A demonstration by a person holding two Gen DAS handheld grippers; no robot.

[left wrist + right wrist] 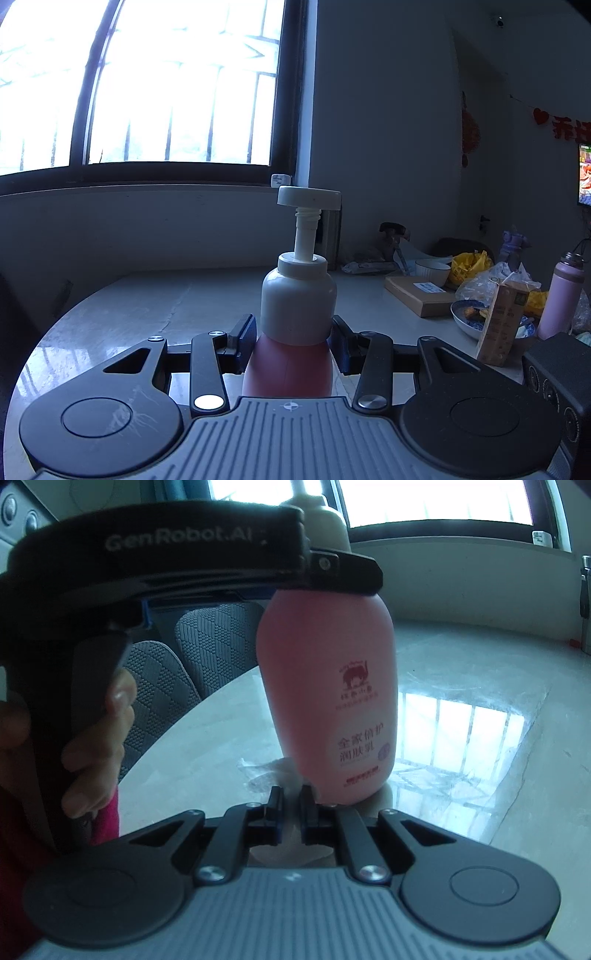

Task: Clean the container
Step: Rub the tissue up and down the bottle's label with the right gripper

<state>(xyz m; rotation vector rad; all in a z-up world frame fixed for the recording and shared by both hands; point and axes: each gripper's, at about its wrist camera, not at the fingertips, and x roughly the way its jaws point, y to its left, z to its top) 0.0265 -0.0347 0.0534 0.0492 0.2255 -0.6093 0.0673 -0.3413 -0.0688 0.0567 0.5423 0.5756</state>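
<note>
A pink pump bottle (291, 365) with a white collar and pump head stands upright on the pale marble table (147, 306). My left gripper (293, 338) is shut on the bottle just below its white collar. In the right wrist view the bottle (328, 686) shows its printed label, with the left gripper clamped round its shoulder. My right gripper (291, 805) is at the foot of the bottle, shut on a white wipe (275, 770) that rests on the table against the bottle's base.
At the table's right sit a cardboard box (421, 295), a white bowl (432, 271), a blue patterned dish (476, 317), a carton (498, 321), a pink flask (561, 295) and bags. Grey chairs (177, 664) stand at the table's left edge. A window fills the wall behind.
</note>
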